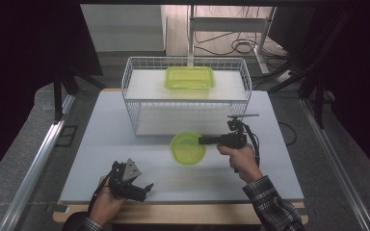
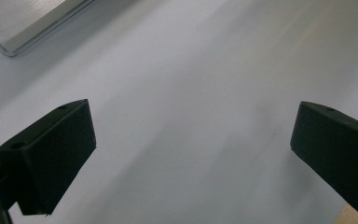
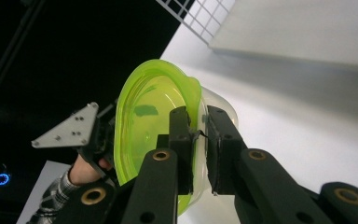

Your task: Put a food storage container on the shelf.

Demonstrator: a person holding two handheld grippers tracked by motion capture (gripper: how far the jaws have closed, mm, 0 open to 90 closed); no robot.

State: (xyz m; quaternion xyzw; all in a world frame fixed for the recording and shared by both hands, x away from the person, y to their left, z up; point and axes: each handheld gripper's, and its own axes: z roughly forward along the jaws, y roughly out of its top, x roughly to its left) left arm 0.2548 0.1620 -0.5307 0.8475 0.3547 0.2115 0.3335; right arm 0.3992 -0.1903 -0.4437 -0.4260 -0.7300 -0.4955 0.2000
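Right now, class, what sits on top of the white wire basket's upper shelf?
A green rectangular container rests on the wire basket's upper shelf. What the container holds cannot be seen.

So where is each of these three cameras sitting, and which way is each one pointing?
High view: above the person's side, looking forward and down on the table and wire basket; both forearms and grippers show.
Left gripper view: rides the left gripper, looking down at bare tabletop between its wide-open jaws.
Right gripper view: rides the right gripper, jaws clamped on the round green container; the other hand shows beyond.
Shared: high and right gripper views both show that container and the basket.
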